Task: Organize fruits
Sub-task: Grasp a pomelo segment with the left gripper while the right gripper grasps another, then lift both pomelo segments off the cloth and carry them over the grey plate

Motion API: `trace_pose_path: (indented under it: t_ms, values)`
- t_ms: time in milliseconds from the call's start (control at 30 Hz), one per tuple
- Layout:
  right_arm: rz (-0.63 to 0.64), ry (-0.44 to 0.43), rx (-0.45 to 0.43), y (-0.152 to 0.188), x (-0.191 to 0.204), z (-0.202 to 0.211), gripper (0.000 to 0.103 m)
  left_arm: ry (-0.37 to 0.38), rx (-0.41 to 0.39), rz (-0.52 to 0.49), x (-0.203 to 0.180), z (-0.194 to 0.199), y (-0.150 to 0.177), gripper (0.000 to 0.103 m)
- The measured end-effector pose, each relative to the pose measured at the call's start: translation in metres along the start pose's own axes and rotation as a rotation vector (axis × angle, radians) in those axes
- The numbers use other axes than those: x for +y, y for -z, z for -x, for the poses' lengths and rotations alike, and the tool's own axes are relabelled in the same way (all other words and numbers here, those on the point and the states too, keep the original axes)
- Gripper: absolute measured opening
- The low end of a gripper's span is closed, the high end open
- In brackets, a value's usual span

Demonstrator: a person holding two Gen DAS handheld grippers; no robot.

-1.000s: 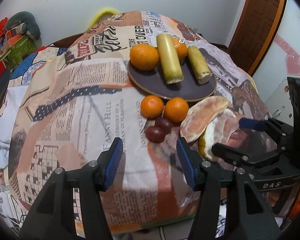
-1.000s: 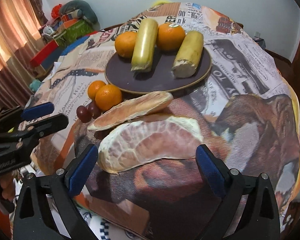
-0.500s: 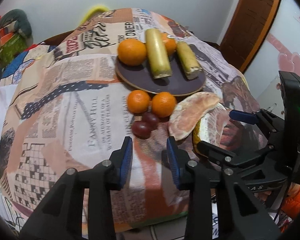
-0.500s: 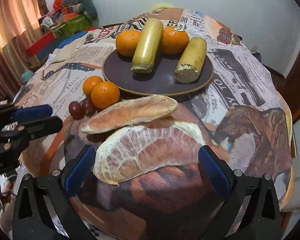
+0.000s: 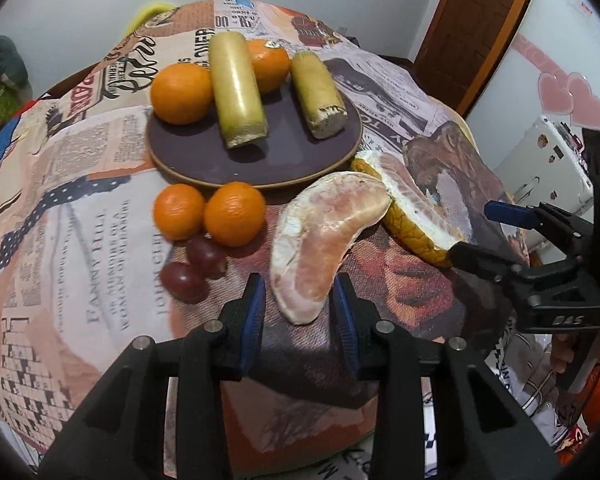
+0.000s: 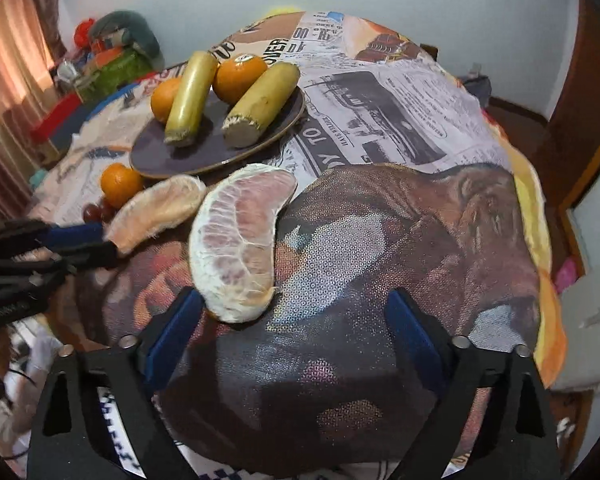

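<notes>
— Inspector: Presently, which step is in hand?
— Assessor: Approach to grasp. The left gripper (image 5: 298, 316) brackets the near tip of the peeled segment (image 5: 324, 236), which lies on the cloth (image 5: 80, 208) beside the plate (image 5: 204, 160). Its jaws are narrow, but a gap shows at one pad, so it is not yet clamped. The right gripper (image 6: 296, 332) stands wide about the rind-backed segment (image 6: 236, 244), released.
— Inspector: Next requirement?
— Assessor: Judged: close gently on soft flesh, then lift toward the plate.
— Inspector: Changes?
— Assessor: Both jaws have just been closing. A second ago the left hung over bare cloth near the grapes (image 5: 192, 268), with nothing between its pads.
</notes>
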State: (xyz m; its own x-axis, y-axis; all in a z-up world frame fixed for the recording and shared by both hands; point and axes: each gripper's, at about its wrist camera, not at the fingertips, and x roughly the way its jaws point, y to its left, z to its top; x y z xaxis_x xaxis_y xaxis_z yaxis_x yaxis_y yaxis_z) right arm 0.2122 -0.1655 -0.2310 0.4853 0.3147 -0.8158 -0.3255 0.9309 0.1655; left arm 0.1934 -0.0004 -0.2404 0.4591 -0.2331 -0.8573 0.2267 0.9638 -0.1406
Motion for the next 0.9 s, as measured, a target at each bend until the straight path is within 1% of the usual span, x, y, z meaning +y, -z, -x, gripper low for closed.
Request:
trace_pose_path:
  t_ms: [67, 133, 167, 200, 233, 267, 300, 333, 400, 600, 667, 800, 833, 900]
  values:
    - [0.012, -0.022, -0.007, -0.003, 0.005, 0.0, 0.087, -0.008, 0.011, -0.002, -0.001, -0.006, -0.002, 0.035]
    - [0.033, -0.037, -0.005, -0.005, 0.012, -0.004, 0.086, -0.012, 0.005, -0.012, -0.004, -0.009, -0.003, 0.035]
    - [0.043, -0.051, 0.0, -0.007, 0.016, -0.008, 0.082, -0.021, 0.004, -0.024, -0.005, -0.01, -0.003, 0.035]
    - [0.047, -0.056, 0.009, -0.008, 0.018, -0.012, 0.074, -0.027, 0.003, -0.03, -0.007, -0.01, -0.004, 0.035]
    - [0.05, -0.057, 0.02, -0.009, 0.02, -0.016, 0.071, -0.033, -0.001, -0.031, -0.007, -0.01, -0.003, 0.035]
    - [0.055, -0.053, 0.02, -0.01, 0.022, -0.02, 0.064, -0.034, -0.003, -0.029, -0.007, -0.01, -0.003, 0.035]
    - [0.063, -0.051, 0.016, -0.01, 0.023, -0.02, 0.06, -0.033, -0.006, -0.026, -0.006, -0.009, -0.002, 0.035]
    - [0.071, -0.054, 0.013, -0.009, 0.025, -0.02, 0.058, -0.033, -0.007, -0.023, -0.006, -0.009, -0.001, 0.035]
    - [0.078, -0.082, 0.011, -0.007, 0.024, -0.017, 0.046, -0.031, -0.002, -0.021, -0.007, -0.006, 0.001, 0.034]
    - [0.082, -0.089, 0.009, 0.002, 0.011, -0.006, 0.045, -0.011, 0.024, -0.067, -0.019, 0.002, 0.012, 0.034]
    - [0.085, -0.08, 0.009, 0.006, 0.005, -0.001, 0.045, -0.027, 0.023, -0.084, -0.023, 0.003, 0.013, 0.034]
    - [0.065, -0.077, 0.022, 0.007, -0.006, 0.003, 0.046, -0.031, 0.038, -0.065, -0.019, 0.0, 0.006, 0.035]
    - [0.058, -0.082, 0.026, 0.006, -0.008, 0.003, 0.046, -0.028, 0.045, -0.054, -0.017, -0.002, 0.002, 0.037]
    - [0.045, -0.092, 0.031, 0.004, -0.01, 0.002, 0.046, -0.007, 0.057, -0.038, -0.014, -0.006, -0.005, 0.038]
